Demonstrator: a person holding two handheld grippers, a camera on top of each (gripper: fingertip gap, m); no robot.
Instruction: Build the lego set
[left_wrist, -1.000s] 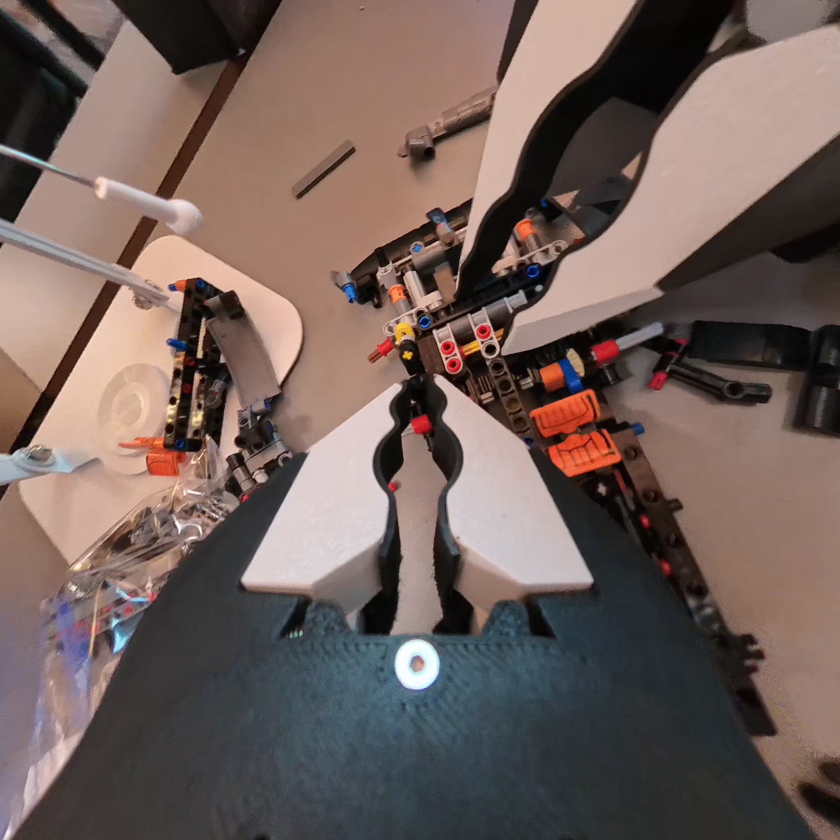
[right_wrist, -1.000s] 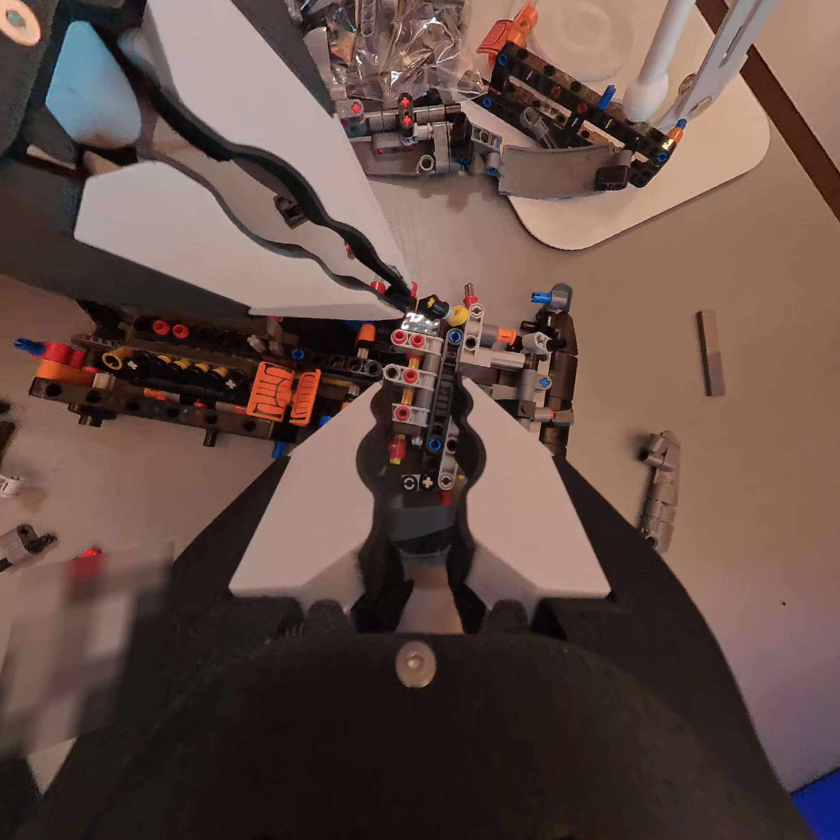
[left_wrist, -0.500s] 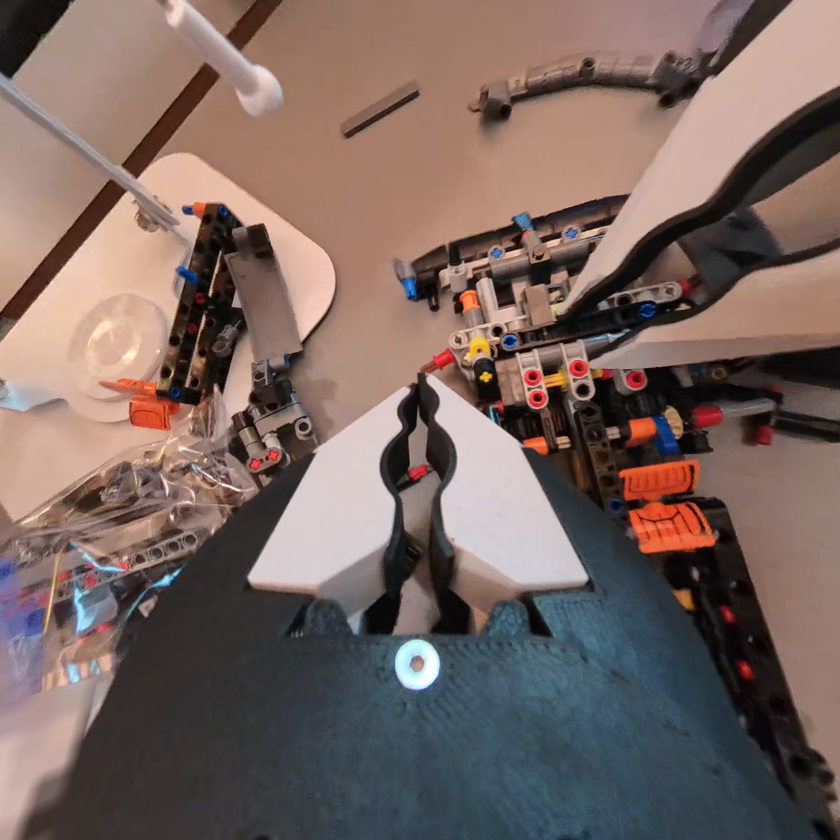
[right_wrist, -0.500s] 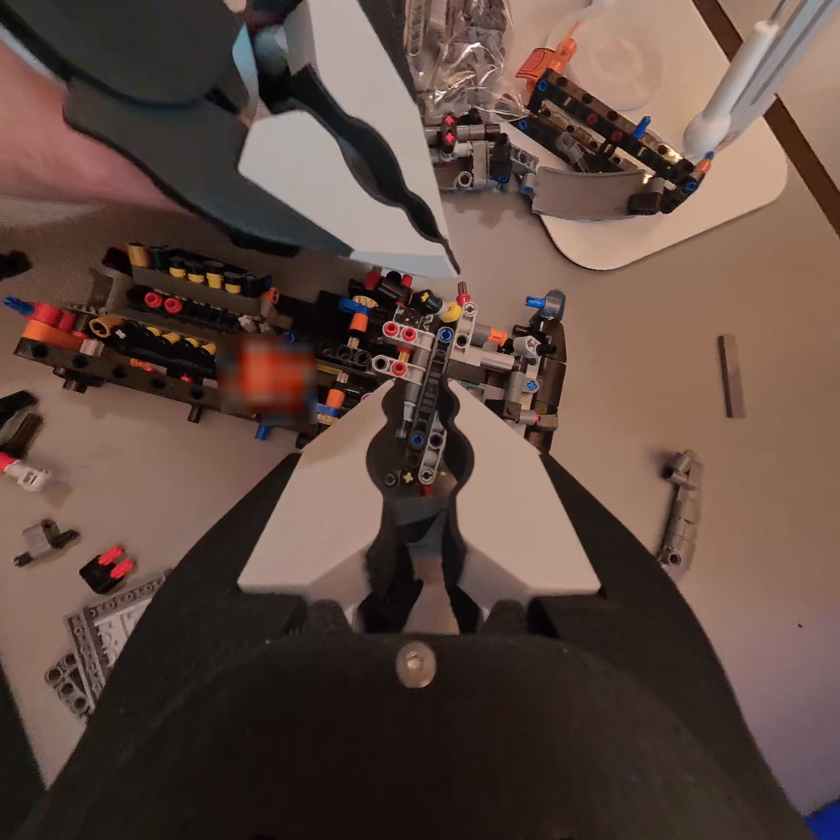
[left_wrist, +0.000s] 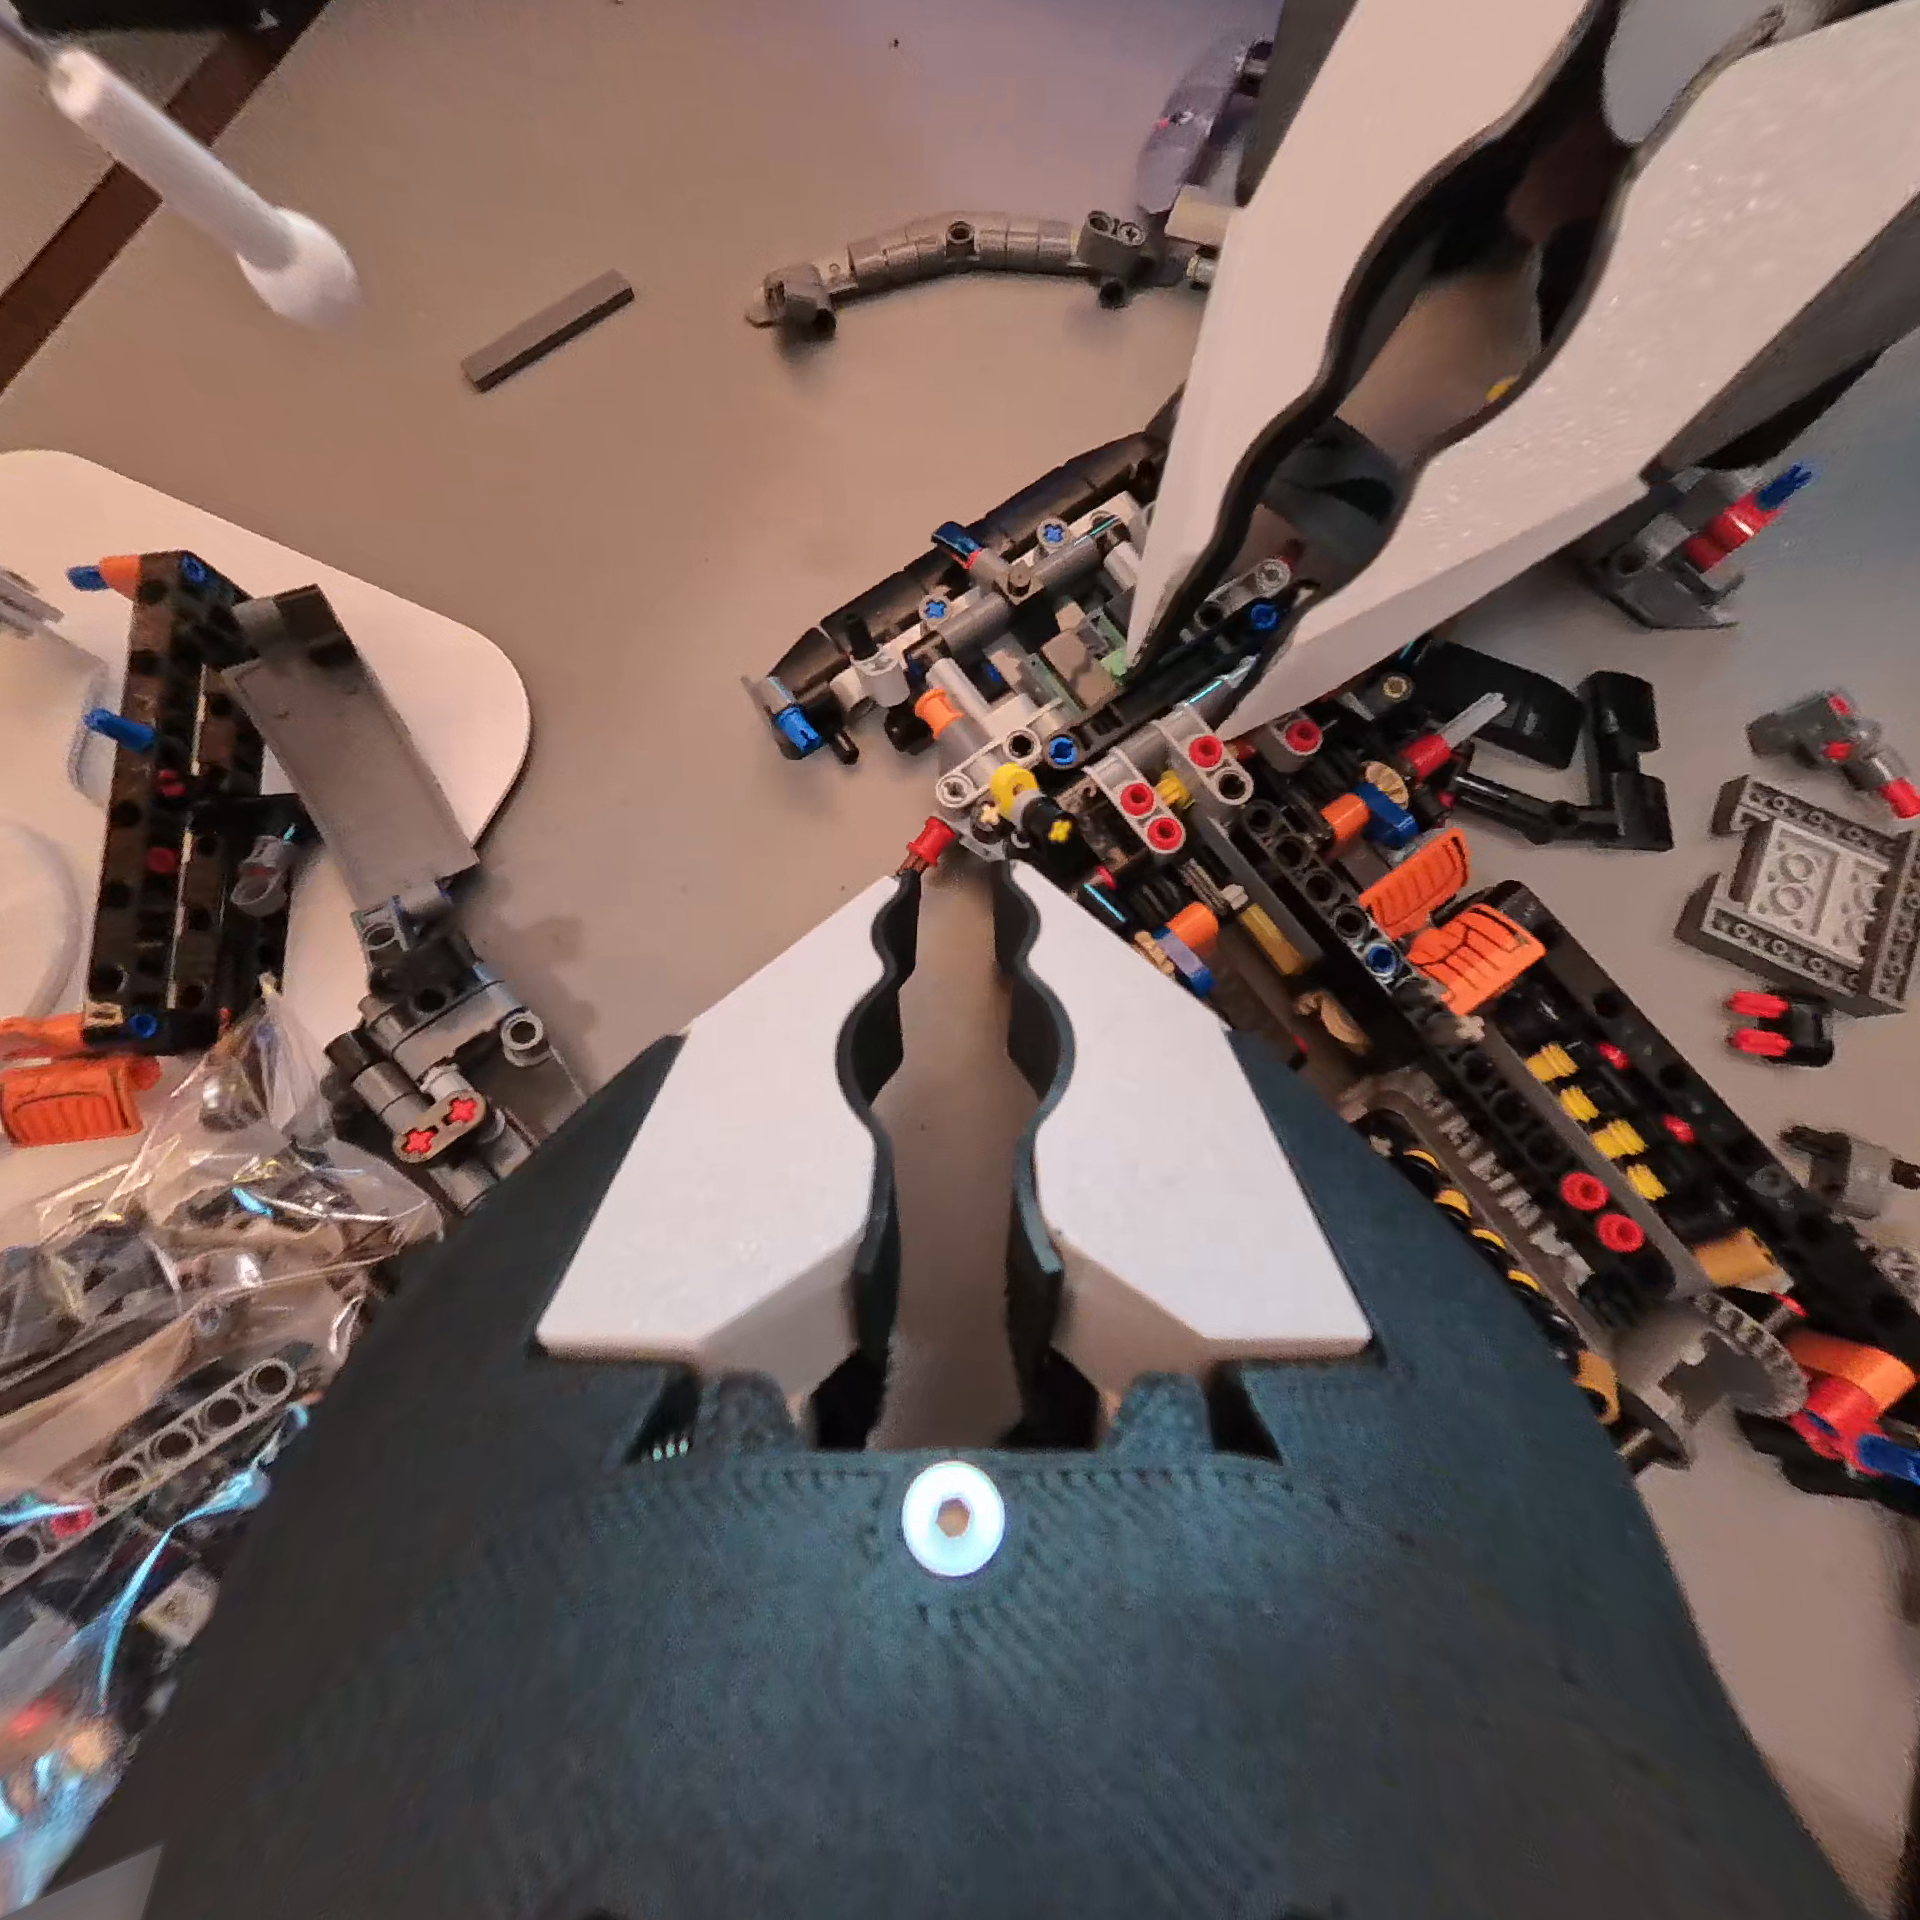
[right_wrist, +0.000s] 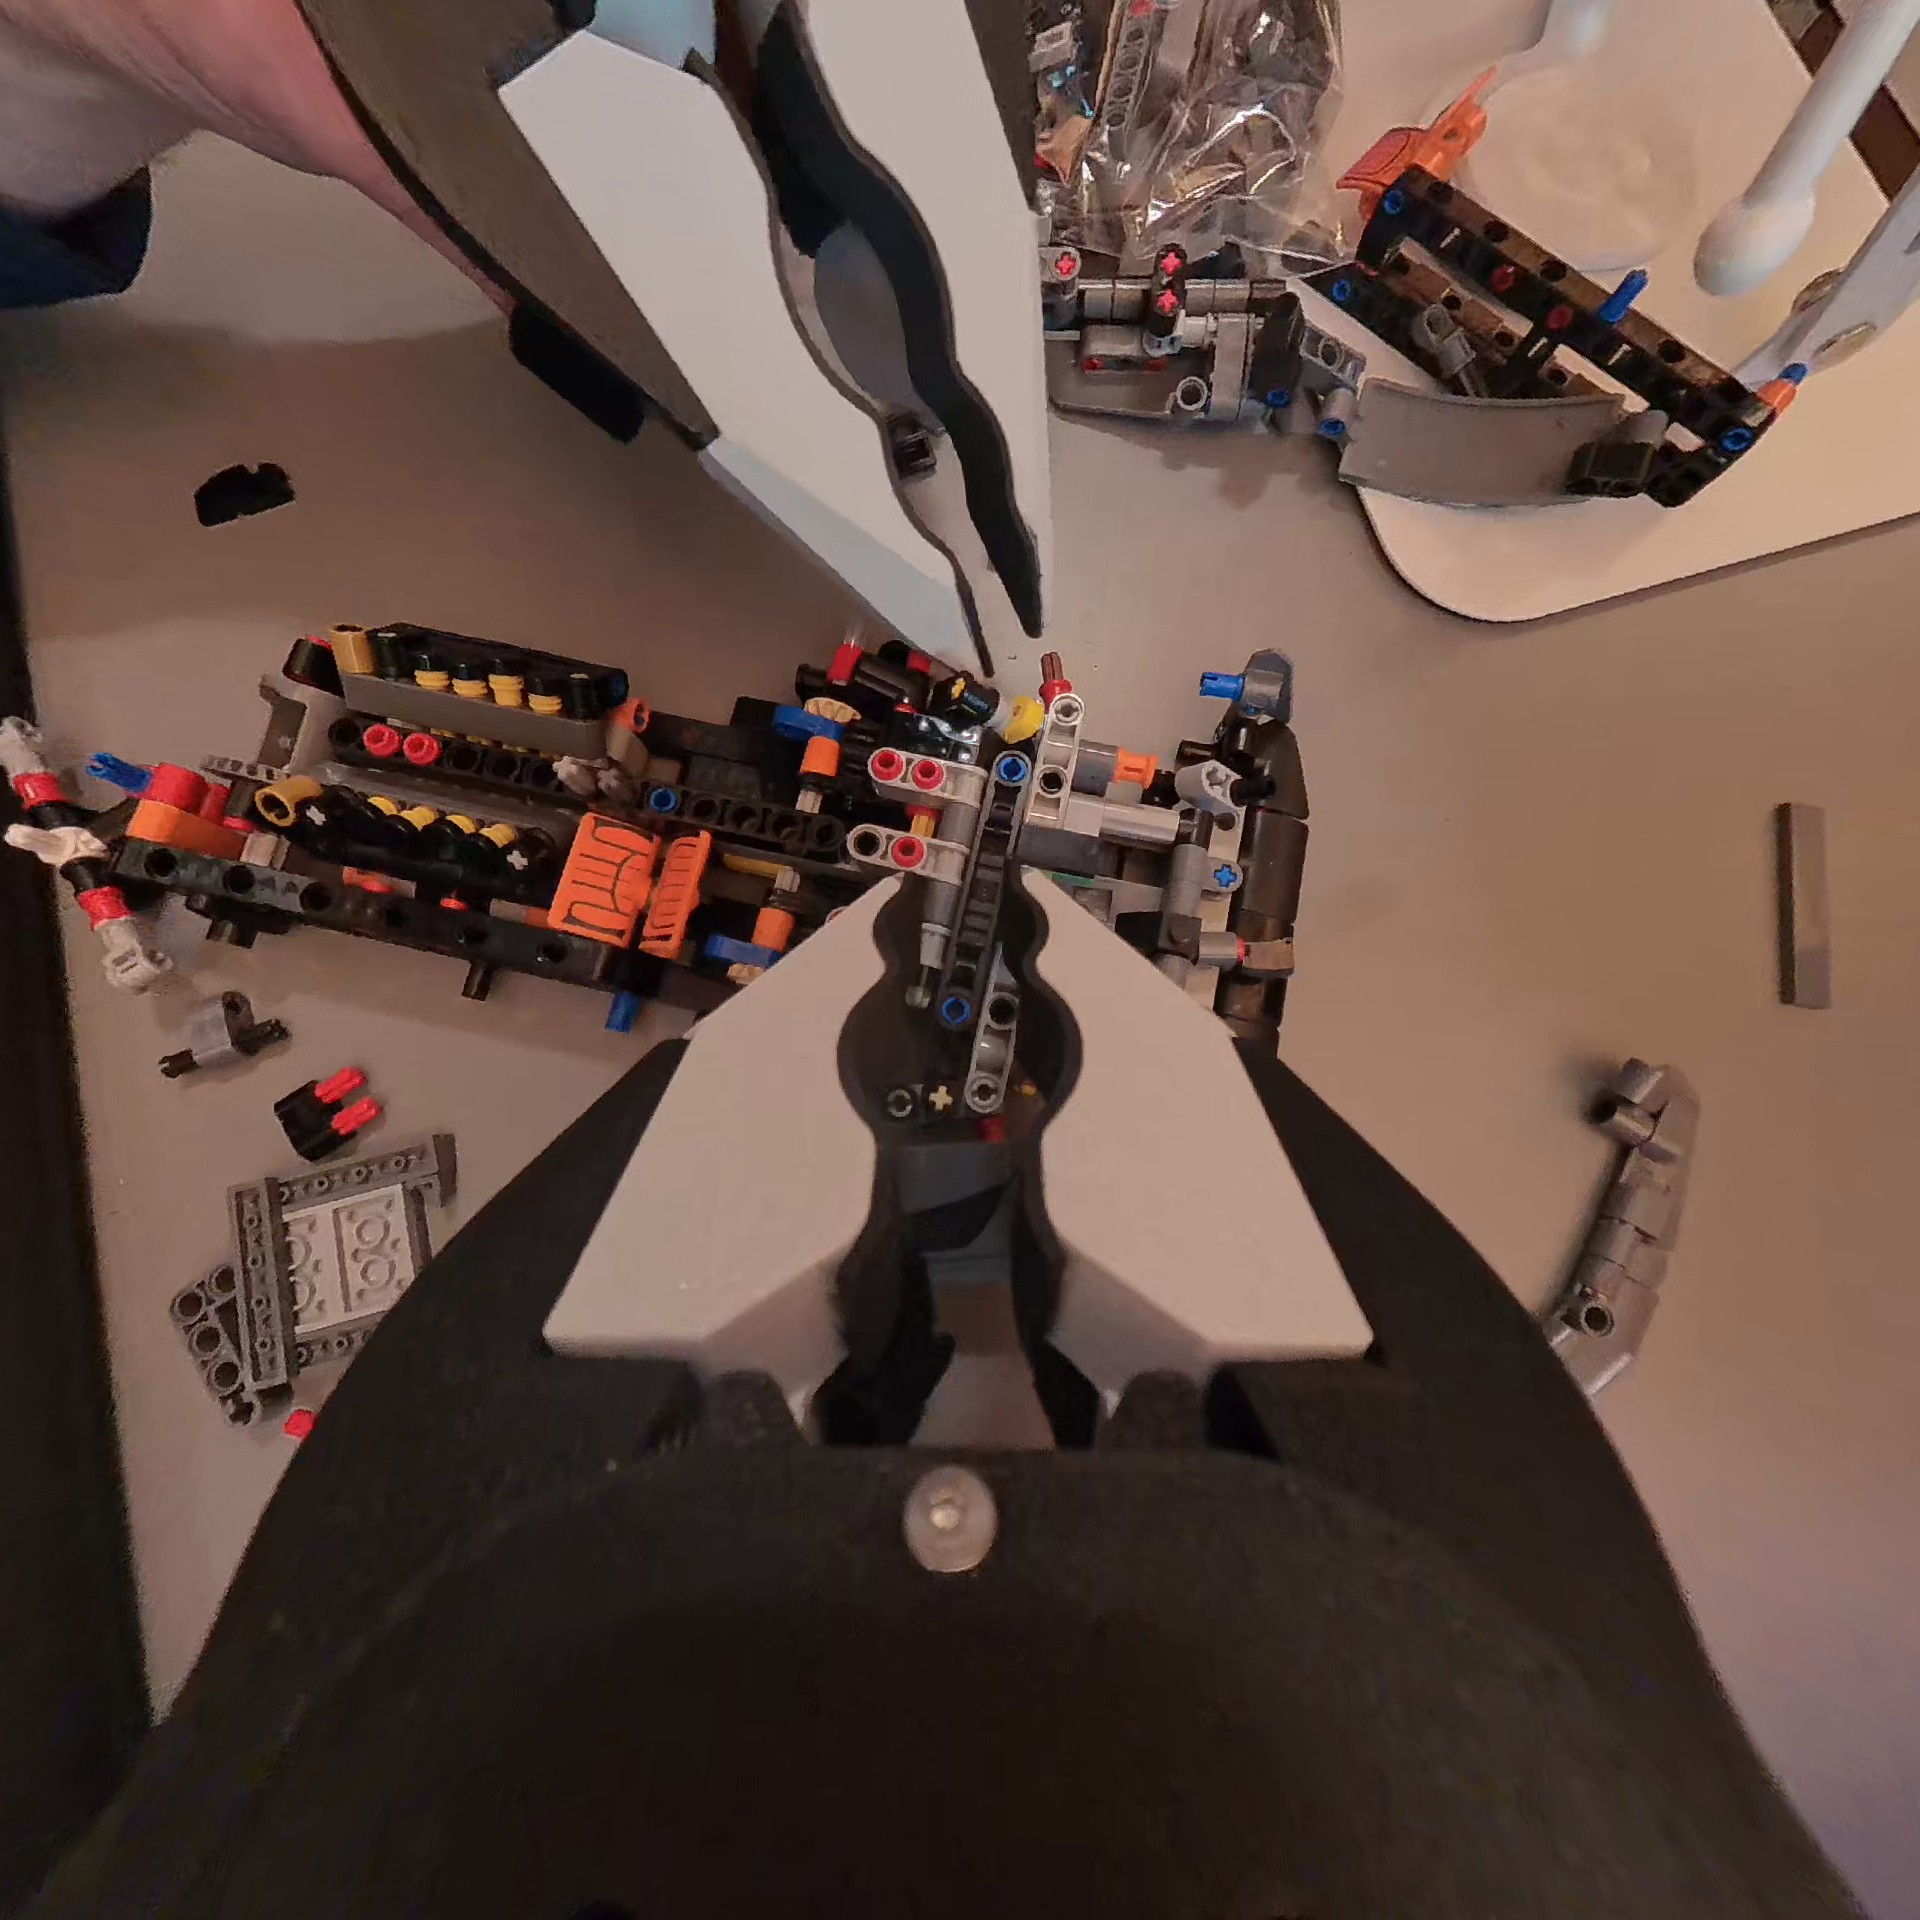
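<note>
Right wrist view has the long lego chassis (right_wrist: 727, 831) lying flat on the grey table (right_wrist: 1507, 727), a dense run of black beams with red, yellow and blue pins and two orange seats. The right gripper (right_wrist: 961, 883) sits over its front end, its jaws set either side of a black beam (right_wrist: 982, 894) that crosses the build; they look pressed against that beam, though the angle is too steep to be sure they grip it. The left gripper (right_wrist: 1003, 649) hangs just above the far edge of the chassis, its jaws a narrow gap apart with nothing between them. In the left wrist view its tips (left_wrist: 951, 888) hover beside a red pin (left_wrist: 932, 836) sticking out of the chassis corner. Near the chassis lie a grey square plate (right_wrist: 327, 1262), a small black piece with red pins (right_wrist: 322, 1112) and a curved grey link chain (right_wrist: 1626, 1216). Farther off, a thin grey tile (right_wrist: 1801, 904) rests alone. A black frame with a grey curved panel (right_wrist: 1507, 395) lies partly on a white board (right_wrist: 1662, 540), beside a clear bag of parts (right_wrist: 1174, 114).
</note>
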